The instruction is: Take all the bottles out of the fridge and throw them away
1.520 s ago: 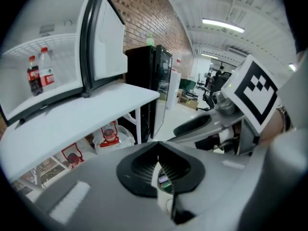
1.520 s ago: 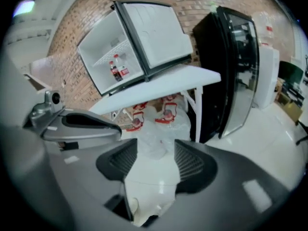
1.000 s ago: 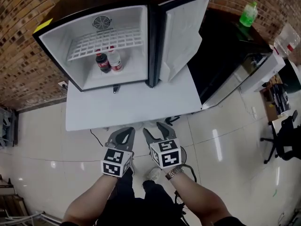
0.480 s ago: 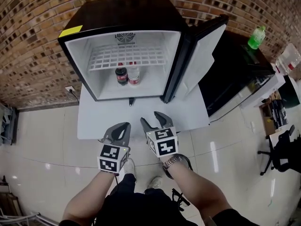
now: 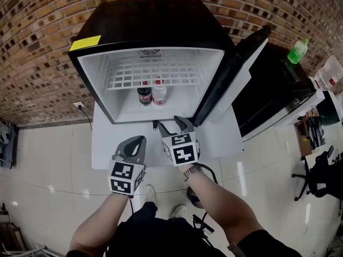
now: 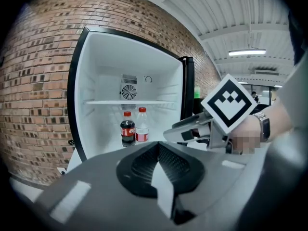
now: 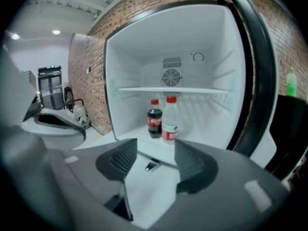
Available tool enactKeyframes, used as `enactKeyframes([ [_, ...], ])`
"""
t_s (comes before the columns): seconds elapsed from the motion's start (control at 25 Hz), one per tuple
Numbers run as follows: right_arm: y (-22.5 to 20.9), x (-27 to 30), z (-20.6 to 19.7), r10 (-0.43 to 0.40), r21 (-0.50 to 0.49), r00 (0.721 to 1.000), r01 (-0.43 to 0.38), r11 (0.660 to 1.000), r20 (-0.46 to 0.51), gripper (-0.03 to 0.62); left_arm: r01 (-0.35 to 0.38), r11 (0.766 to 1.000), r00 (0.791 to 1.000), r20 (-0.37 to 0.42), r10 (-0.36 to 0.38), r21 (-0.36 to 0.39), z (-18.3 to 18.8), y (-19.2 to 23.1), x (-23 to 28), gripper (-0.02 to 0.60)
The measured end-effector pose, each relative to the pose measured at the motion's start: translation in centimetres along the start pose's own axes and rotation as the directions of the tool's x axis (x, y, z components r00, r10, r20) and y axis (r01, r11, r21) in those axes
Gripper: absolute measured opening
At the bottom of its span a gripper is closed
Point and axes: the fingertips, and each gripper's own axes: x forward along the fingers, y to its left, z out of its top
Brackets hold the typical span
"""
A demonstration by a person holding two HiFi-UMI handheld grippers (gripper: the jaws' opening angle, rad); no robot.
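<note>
A black mini fridge [image 5: 144, 20] stands open on a white table [image 5: 107, 149]. On its floor, under the wire shelf [image 5: 155, 75], a dark cola bottle [image 5: 144, 94] [image 6: 127, 131] [image 7: 154, 119] and a clear red-labelled bottle [image 5: 159, 92] [image 6: 142, 129] [image 7: 170, 120] stand upright side by side. My right gripper [image 5: 172, 122] [image 7: 156, 158] is at the fridge's front edge, open and empty, short of the bottles. My left gripper [image 5: 139, 140] [image 6: 158, 146] hangs lower left over the table, its jaws shut on nothing.
The fridge door [image 5: 236, 82] is swung open to the right, close beside my right gripper. A green bottle [image 5: 298, 51] stands on a black cabinet [image 5: 268, 90] farther right. A brick wall backs the fridge; tiled floor lies below.
Both grippers have moved forward and up toward the fridge; the right one now reaches its front edge. The fridge sits nearer and larger in view. The bottles have not moved.
</note>
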Motion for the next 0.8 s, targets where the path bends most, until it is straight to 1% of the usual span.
enactKeyframes([
  [0.24,-1.0,4.4,1.2,-0.033,-0.012,0.999,0.033,0.999,-0.025,0.244,0.01,1.0,1.0,-0.002,-0.01,0.006,0.6,3.0,1.5,0.003],
  [0.28,-1.2,5.1,1.3,-0.037,-0.009,0.999,0.037,0.999,-0.03,0.267,0.012,1.0,1.0,-0.004,-0.012,0.007,0.6,3.5,1.8,0.003],
  [0.4,-1.5,6.9,1.6,-0.043,0.01,0.998,0.044,0.999,-0.042,0.272,0.019,1.0,1.0,-0.014,-0.019,0.013,0.5,4.7,2.6,0.003],
  [0.56,-2.6,9.2,1.9,-0.063,0.015,0.996,0.064,0.998,-0.06,0.276,0.03,0.999,0.999,-0.012,-0.029,0.021,0.7,5.9,3.5,0.003],
  [0.6,-2.9,9.8,1.8,-0.069,0.014,0.996,0.07,0.997,-0.065,0.298,0.032,0.999,0.999,-0.014,-0.032,0.023,0.6,6.2,3.7,0.003],
  [0.8,-3.6,11.9,2.3,-0.073,0.012,0.995,0.074,0.997,-0.071,0.299,0.042,0.999,0.999,-0.031,-0.042,0.024,0.2,7.2,4.4,0.003],
])
